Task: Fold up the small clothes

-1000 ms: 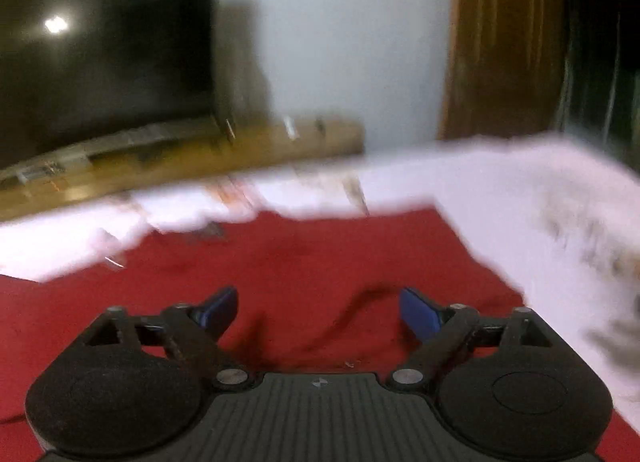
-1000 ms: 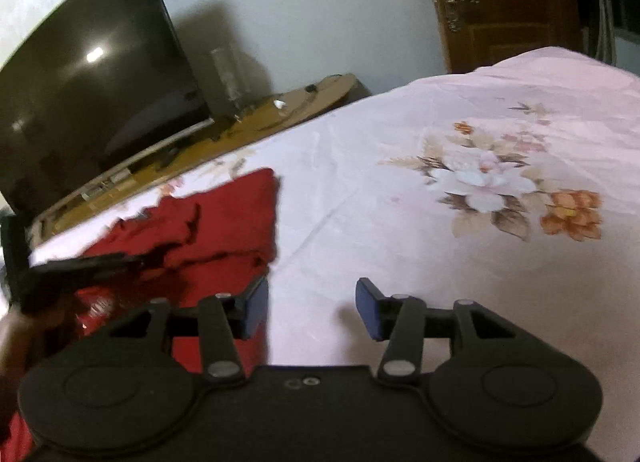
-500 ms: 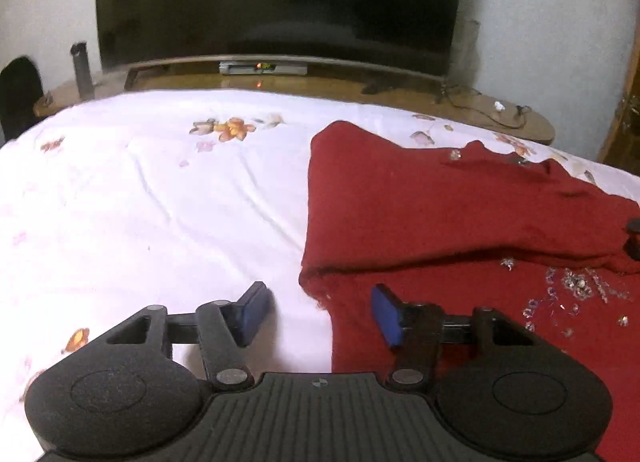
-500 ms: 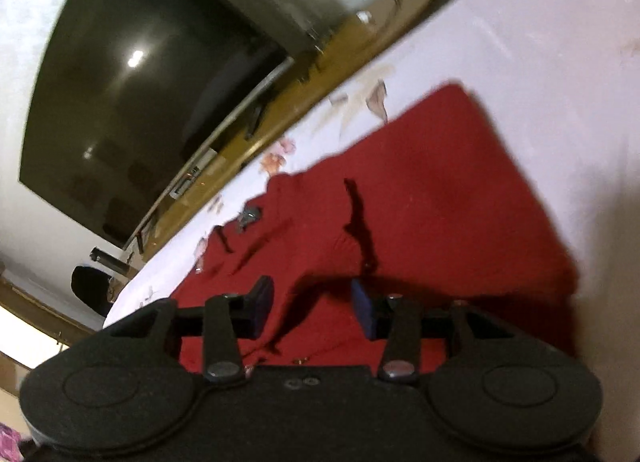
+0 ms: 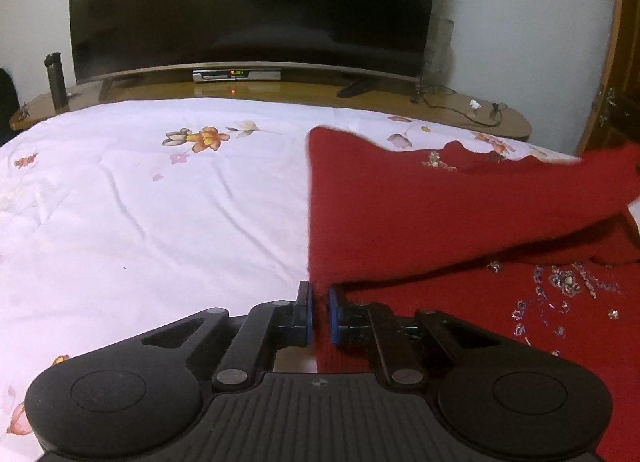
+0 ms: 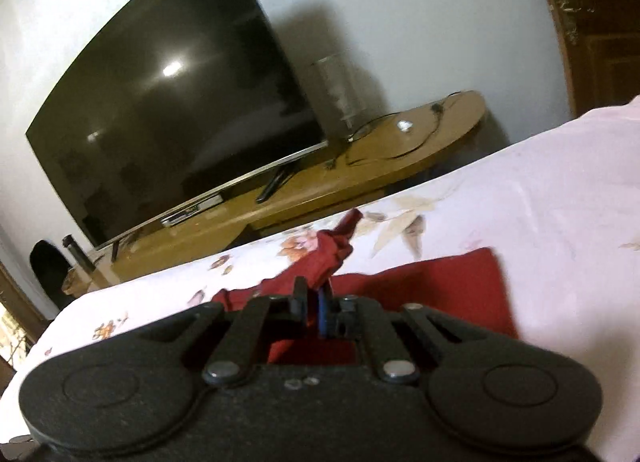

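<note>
Both sets of jaws have closed since a second ago, when they stood wide and empty. The red garment lies on the right part of the floral bedsheet, its near left edge pinched in the left gripper, whose jaws stand narrow on the cloth. An upper layer is folded across it, above beaded trim at the near right. The right gripper has its jaws shut on a bunched red corner lifted off the bed. Beyond the bed, a dark television stands on a wooden worktop, with a dark bottle at its left end.
</note>
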`<state>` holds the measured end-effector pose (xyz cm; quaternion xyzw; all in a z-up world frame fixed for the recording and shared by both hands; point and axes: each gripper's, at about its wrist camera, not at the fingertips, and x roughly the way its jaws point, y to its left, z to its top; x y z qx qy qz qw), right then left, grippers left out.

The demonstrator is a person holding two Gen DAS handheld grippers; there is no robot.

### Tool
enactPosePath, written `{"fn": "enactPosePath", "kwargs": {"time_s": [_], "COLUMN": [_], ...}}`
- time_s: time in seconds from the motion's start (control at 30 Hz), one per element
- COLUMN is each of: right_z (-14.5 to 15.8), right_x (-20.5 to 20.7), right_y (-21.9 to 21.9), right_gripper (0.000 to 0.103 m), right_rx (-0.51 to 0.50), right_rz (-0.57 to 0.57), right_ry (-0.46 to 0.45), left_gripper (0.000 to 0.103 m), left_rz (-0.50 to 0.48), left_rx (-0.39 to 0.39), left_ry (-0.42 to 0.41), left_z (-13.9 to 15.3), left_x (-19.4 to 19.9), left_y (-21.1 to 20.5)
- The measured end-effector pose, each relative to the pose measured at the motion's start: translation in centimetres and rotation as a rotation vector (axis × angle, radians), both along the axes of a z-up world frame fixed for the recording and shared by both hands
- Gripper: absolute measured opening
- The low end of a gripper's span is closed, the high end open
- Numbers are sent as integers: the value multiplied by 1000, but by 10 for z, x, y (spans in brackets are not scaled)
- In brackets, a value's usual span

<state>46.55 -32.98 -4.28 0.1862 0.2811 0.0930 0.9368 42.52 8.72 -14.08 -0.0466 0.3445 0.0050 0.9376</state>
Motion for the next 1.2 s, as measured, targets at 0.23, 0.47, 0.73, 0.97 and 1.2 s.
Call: {"fn": "enactPosePath", "kwargs": {"time_s": [0.23,0.47,0.73,0.97,1.2], "right_z": [-58,-43,-32,-67,-58], "right_x": [-3,-18,20,50,44], "right_y": [-19,-28,-19,4,5], "right_gripper": [6,26,22,15,23], "right_rx": [-37,-61,-152,-373,-366], "right_rz": [-23,-55,7,115,112], "right_ry": [199,136,69,105,65], "left_gripper": [8,8,8,8,8], "left_rz": [6,-16,-200,-74,-54], "left_rx": [-54,-22,-162,-112,-71], "left_ry": [11,-86,-145,-57,-140], "left_z": [-2,26,40,-9,6], "left_x": [3,-25,80,129,124], "left_y": [8,29,-12,-1,-3]}}
